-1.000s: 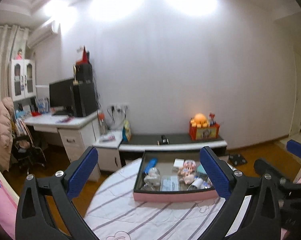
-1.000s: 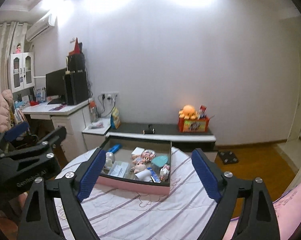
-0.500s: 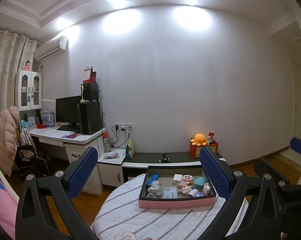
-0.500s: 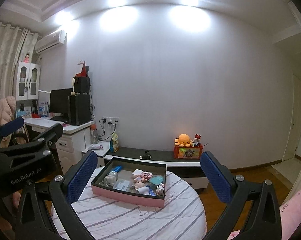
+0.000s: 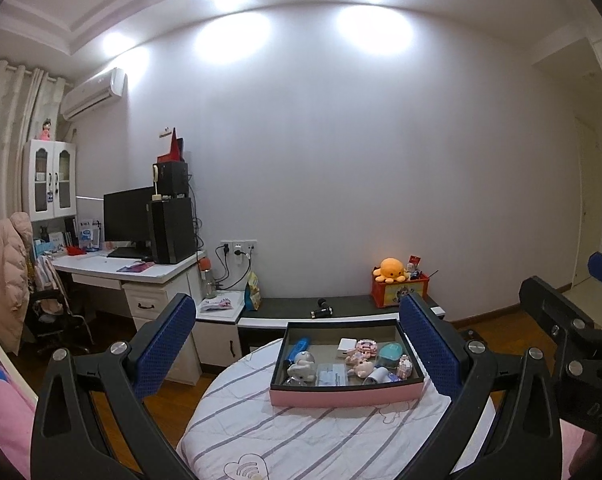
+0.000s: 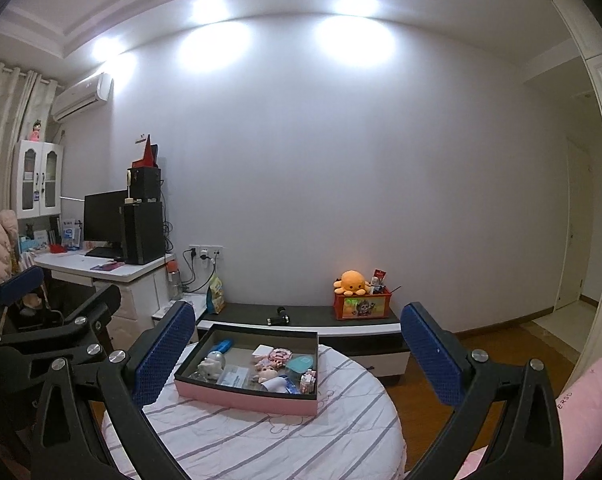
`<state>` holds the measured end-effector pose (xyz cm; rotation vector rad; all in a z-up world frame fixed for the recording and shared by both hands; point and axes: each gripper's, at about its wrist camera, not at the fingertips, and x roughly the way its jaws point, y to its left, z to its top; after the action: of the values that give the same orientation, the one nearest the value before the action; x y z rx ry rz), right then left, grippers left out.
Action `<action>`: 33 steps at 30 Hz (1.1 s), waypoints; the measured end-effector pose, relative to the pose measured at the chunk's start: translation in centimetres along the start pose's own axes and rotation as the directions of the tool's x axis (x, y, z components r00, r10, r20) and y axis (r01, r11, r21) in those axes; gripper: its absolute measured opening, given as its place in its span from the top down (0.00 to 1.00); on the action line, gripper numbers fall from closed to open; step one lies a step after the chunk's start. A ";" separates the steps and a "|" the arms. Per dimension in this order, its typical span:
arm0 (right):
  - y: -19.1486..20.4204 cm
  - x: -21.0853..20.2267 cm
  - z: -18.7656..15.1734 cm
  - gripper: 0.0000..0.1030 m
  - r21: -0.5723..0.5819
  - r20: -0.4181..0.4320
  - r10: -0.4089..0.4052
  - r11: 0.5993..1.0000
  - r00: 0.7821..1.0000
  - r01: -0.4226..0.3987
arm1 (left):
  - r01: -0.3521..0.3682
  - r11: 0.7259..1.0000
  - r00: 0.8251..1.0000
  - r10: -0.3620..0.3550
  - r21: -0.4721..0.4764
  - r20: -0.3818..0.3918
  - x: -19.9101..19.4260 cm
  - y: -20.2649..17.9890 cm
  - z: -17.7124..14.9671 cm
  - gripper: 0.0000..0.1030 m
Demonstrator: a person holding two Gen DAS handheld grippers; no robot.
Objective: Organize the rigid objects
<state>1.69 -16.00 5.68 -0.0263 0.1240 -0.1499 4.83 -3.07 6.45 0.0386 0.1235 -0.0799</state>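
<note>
Left wrist view: the left gripper (image 5: 297,344) has its fingers spread and holds nothing. Beyond it, a pink tray (image 5: 347,396) on the round striped tabletop (image 5: 285,432) holds a blue tube (image 5: 299,349), figurines and a teal case (image 5: 389,354).

Right wrist view: the right gripper (image 6: 301,350) is also spread wide and empty, well short of the same tray (image 6: 247,398).

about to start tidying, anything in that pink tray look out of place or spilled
Nothing looks spilled or broken. The pink tray sits flat on the striped round table, its small toys and boxes lying jumbled inside. Both grippers, left and right, are open and empty.
</note>
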 end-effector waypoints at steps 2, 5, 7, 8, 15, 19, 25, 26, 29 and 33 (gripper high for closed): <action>0.1 -0.2 0.1 0.00 -0.008 0.005 -0.012 1.000 1.000 0.012 | 0.001 1.000 1.000 -0.001 -0.005 -0.005 0.0 0.0 -0.1 0.00; 0.2 -0.3 0.1 0.00 -0.011 0.008 -0.016 1.000 1.000 0.016 | 0.007 1.000 1.000 -0.007 -0.007 -0.009 0.1 0.1 -0.2 0.00; 0.3 -0.3 0.1 0.00 -0.014 0.011 -0.023 1.000 1.000 0.023 | 0.009 1.000 1.000 -0.010 -0.008 -0.010 0.1 0.2 -0.2 0.00; 0.2 -0.3 0.1 0.00 -0.017 0.012 -0.027 0.999 1.000 0.027 | 0.009 1.000 1.000 -0.009 -0.009 -0.009 0.1 0.2 -0.2 0.00; 0.3 -0.4 0.2 0.00 -0.026 0.014 -0.044 0.999 0.999 0.045 | 0.013 1.000 1.000 -0.013 -0.010 -0.011 0.2 0.3 0.0 0.00; 0.4 -0.6 0.4 0.00 -0.029 0.019 -0.053 0.998 0.998 0.054 | 0.014 1.000 1.000 -0.014 -0.010 -0.009 0.2 0.3 0.0 0.00; 0.4 -0.7 0.6 0.00 -0.028 0.026 -0.060 0.998 0.998 0.060 | 0.015 1.000 1.000 -0.015 -0.005 -0.002 0.2 0.6 0.2 0.00; 0.5 -0.7 0.6 0.00 -0.028 0.027 -0.061 0.998 0.998 0.062 | 0.015 1.000 1.000 -0.015 -0.005 -0.001 0.1 0.6 0.2 0.00; 0.5 -0.7 0.6 0.00 -0.030 0.029 -0.068 0.997 0.997 0.069 | 0.016 1.000 1.000 -0.016 -0.005 -0.002 0.2 0.6 0.2 0.00; 0.5 -0.8 0.7 0.00 -0.034 0.031 -0.073 0.997 0.997 0.074 | 0.016 1.000 1.000 -0.016 -0.005 -0.002 0.3 0.5 0.2 0.00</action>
<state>1.06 -15.36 6.41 -0.0680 0.0955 -0.2204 5.13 -2.62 6.61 0.0331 0.1259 -0.0958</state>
